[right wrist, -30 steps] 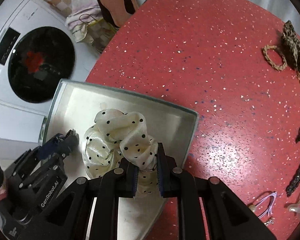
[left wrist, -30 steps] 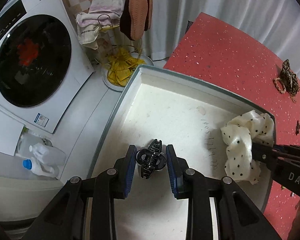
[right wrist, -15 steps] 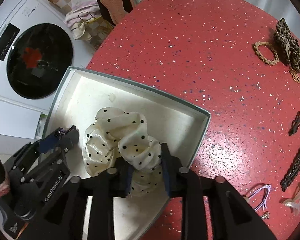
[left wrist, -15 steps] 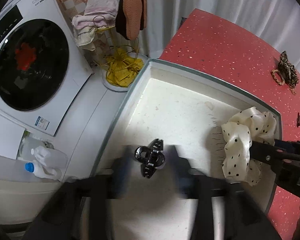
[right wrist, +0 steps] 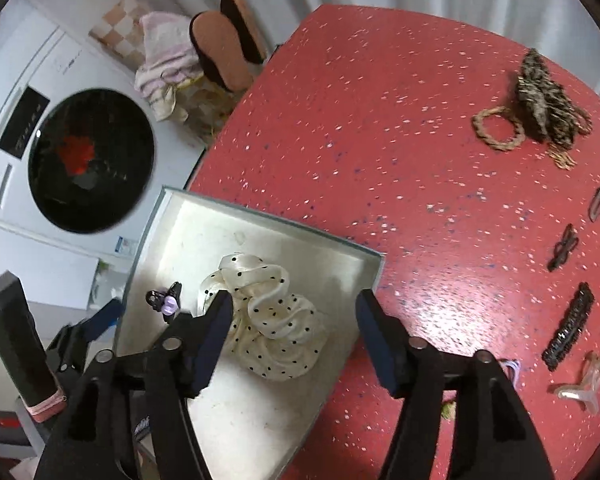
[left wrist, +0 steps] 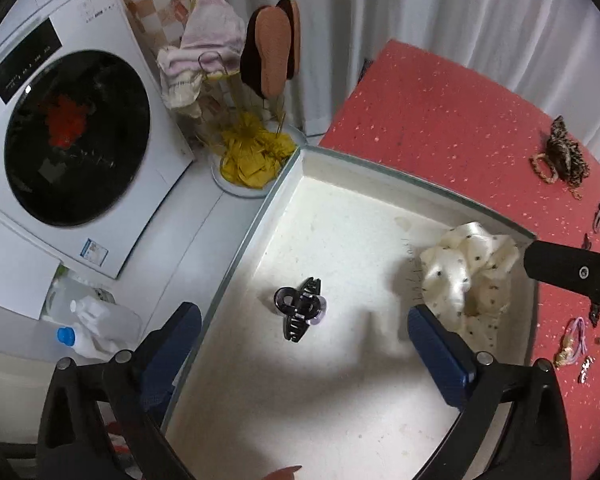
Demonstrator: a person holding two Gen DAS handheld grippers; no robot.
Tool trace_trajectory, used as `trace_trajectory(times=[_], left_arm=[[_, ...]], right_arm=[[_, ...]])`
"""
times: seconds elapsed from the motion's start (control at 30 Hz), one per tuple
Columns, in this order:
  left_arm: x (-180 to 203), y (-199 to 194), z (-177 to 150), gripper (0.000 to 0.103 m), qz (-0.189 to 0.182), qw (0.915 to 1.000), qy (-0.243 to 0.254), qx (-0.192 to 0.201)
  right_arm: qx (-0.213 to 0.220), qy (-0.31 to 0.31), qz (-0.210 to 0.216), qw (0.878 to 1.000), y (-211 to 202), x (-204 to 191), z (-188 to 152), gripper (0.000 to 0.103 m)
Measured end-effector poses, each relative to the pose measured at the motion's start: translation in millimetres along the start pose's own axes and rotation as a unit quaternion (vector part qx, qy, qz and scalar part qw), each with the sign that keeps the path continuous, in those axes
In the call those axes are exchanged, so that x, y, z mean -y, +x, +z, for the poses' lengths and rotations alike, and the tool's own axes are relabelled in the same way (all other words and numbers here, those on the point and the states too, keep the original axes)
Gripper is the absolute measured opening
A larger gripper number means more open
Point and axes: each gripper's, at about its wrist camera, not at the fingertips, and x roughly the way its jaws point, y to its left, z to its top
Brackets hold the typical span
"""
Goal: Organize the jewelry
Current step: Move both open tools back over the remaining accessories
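1. The left gripper (left wrist: pixel 304 334) points steeply down over the white tray (left wrist: pixel 396 182). Its jaws have just been opening and now stand very wide. Nothing is held in them.
2. The black hair claw (left wrist: pixel 300 312) lies flat on the tray floor, in the gap between the two blue pads (left wrist: pixel 436 344) but touching neither. It has a shiny dark body, little teeth and a pale purple bit on it.
3. The right gripper (right wrist: pixel 294 330) also points steeply down, over the tray's corner nearest the red table (right wrist: pixel 380 120). Its jaws have just been opening too, and they are wide apart with nothing gripped.
4. The cream scrunchie (right wrist: pixel 272 316) with black dots lies bunched up on the tray floor, partly under the right gripper's left finger. I cannot tell if that finger touches it.
5. The scrunchie looks soft and shiny, with many folds. It sits just beside the hair claw, near the tray's right wall.
6. More hair clips (right wrist: pixel 568 328) and a braided band (right wrist: pixel 498 128) lie on the red table, well apart from the tray.
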Motion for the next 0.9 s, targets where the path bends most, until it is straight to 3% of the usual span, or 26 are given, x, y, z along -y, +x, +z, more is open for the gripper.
trace_trajectory(times=[0.13,0.3,0.43,0.87,0.9], left_arm=[[3.8,-11.9,-0.9,0.103,-0.007,0.9999,0.007,-0.008],[14.6,-26.0,-5.3,0.103,-0.027,0.9992,0.014,-0.028],[39.6,-43.4,-10.7,0.103,-0.023,0.9981,0.054,-0.02],[135.9,-59.5,-15.2,0.103,-0.067,0.9898,0.12,-0.038],[141.4,-59.0,-16.9,0.103,-0.068,0.9894,0.122,-0.039]], right_arm=[[0.004,0.018,0.0,1.0,-16.3,13.1,-10.5,0.078],[0.005,0.05,-0.004,0.999,-39.6,39.0,-34.0,0.081],[0.002,0.08,-0.013,0.997,-55.7,65.5,-56.8,0.082],[0.002,0.184,-0.057,0.981,-107.0,179.2,-123.9,0.085],[0.002,0.187,-0.059,0.981,-108.3,185.2,-125.9,0.093]])
